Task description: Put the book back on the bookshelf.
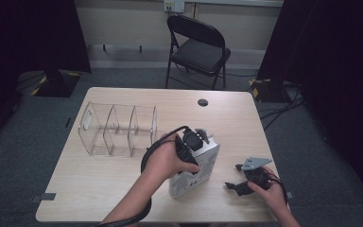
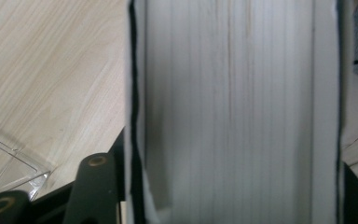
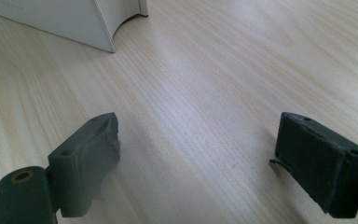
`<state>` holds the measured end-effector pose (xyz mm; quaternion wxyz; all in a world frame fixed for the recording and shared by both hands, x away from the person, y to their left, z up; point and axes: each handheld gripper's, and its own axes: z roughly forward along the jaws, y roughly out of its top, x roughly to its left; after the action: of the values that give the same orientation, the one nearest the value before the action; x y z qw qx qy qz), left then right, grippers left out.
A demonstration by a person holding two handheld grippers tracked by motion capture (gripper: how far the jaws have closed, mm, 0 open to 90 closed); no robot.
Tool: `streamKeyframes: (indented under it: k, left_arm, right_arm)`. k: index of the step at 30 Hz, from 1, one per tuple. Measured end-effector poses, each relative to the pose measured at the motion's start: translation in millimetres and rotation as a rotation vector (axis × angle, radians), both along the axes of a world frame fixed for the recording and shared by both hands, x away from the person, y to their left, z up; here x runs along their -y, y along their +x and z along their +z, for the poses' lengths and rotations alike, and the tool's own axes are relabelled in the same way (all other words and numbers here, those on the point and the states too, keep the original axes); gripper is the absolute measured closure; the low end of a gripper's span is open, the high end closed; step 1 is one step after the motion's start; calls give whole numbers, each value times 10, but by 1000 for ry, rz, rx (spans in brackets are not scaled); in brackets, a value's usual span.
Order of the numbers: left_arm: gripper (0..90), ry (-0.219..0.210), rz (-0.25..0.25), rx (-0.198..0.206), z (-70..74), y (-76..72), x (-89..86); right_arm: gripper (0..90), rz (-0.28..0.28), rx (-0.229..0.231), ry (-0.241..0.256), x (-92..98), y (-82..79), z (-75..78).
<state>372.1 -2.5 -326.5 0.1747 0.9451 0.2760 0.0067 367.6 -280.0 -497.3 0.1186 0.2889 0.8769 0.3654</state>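
I am holding the right gripper (image 1: 238,182) idle at about four o'clock on the table (image 1: 99,189), jaws spread wide over bare wood. The left gripper (image 1: 194,147) is clamping the book (image 1: 196,172) from above (page edges are pressing between its jaws), standing it upright just right of centre; I am keeping it vertical and squeezing evenly. It is thick, with a pale patterned cover. At ten o'clock, a clear divided organizer (image 1: 118,130) is waiting.
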Motion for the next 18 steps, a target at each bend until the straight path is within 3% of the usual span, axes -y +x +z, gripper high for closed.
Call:
streamKeyframes:
  k: [2,6,8,12,14,16,17,18]
  left_arm:
    - [421,36,-19,-8,-7,-7,15]
    - [426,83,2,5,-5,-11,47]
    - [421,117,-14,-3,-6,-18,62]
    - [446,151,-6,-5,-3,-25,95]
    - [454,160,-15,-10,-2,-26,99]
    - [476,142,-4,-8,24,-42,83]
    - [511,112,16,-10,41,-49,72]
    - [517,119,15,-11,44,-49,58]
  right_arm:
    - [126,0,1,2,1,-1,-2]
    - [125,-3,2,6,6,-5,-5]
    - [126,-1,4,9,8,-5,-8]
    - [126,0,5,9,9,-5,-9]
    - [125,1,7,9,9,-4,-10]
    - [125,0,7,10,10,-2,-11]
    - [125,0,8,11,9,-3,-12]
    - [125,-4,6,12,11,-4,-12]
